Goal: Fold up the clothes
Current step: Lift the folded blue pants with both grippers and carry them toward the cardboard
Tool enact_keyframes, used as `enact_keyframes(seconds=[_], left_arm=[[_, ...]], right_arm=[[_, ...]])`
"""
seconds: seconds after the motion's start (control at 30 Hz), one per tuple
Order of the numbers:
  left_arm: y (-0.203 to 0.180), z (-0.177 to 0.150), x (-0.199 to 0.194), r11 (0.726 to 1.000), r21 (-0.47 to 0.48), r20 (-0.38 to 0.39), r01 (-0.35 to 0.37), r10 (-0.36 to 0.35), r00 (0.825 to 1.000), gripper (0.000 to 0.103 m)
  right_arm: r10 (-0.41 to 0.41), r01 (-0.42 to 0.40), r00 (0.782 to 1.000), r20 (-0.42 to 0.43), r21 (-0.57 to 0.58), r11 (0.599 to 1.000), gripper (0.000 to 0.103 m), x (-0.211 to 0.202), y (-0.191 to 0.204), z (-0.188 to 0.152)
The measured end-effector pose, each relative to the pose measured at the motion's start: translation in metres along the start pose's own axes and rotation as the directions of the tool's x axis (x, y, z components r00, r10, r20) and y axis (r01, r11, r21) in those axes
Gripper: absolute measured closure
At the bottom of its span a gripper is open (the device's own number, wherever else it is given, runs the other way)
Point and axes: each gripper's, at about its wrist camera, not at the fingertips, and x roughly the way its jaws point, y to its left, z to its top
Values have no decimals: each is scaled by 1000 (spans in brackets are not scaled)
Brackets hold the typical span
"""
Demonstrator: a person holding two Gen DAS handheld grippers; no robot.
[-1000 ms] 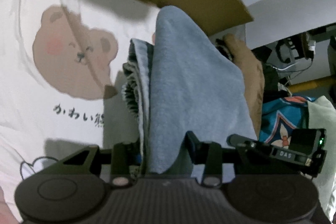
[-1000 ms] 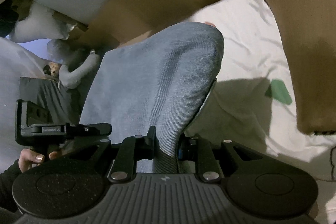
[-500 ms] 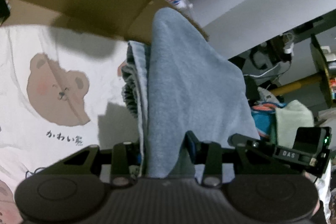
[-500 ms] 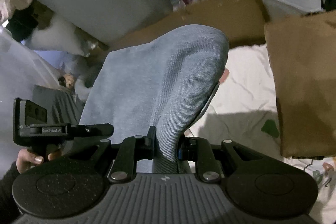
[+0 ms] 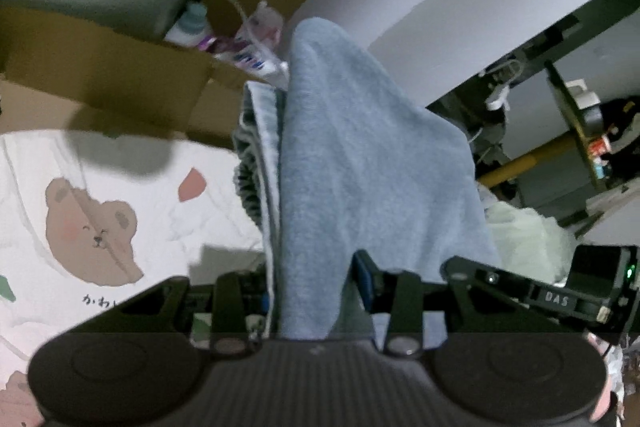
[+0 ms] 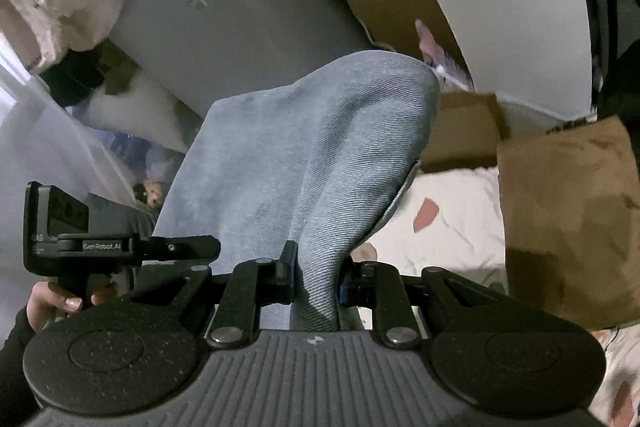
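i have the blue garment [image 5: 372, 163] pinched in both grippers. my left gripper [image 5: 316, 291] is clamped on a thick bunch of it, fleecy side toward the camera, with a ribbed dark edge [image 5: 246, 179] hanging along the left of the fold. my right gripper [image 6: 316, 275] is pressed onto a narrower pinch of the same cloth [image 6: 304, 155], where the twill weave shows. the garment is in the air, draped up and over from each gripper, above the white bear-print sheet [image 5: 92, 219] i take to be the bed.

what worries me:

- the cloth between my hands hangs out of view, so i cannot tell if it is straight or twisted. if twisted, the fold will land crooked.
- the left pinch holds several layers. if one layer slips out, that corner drops and the garment sags to one side.
- the right pinch is small and near an edge; a sharp tug could pull it free.
- cardboard box flaps [image 5: 120, 79] and a brown paper bag [image 6: 568, 227] stand close around the sheet. a swinging hem could catch on them or drag them over.
- the landing area looks cramped, so laying the garment flat may leave part of it on the clutter.
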Motion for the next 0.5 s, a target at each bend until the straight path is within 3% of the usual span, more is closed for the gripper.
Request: enact_keyframes(seconds=[0.27,0.5], left_arm=[[-50,22,-31,999,41,38,24,-25,999,62],[-79,23,-20,997,33,19,65,-66,998,62]], right_arm=[[-16,19,998,62,-44,999,84,-56,32,32],[-50,53,996,75,-34,998,84,-95,30,45]])
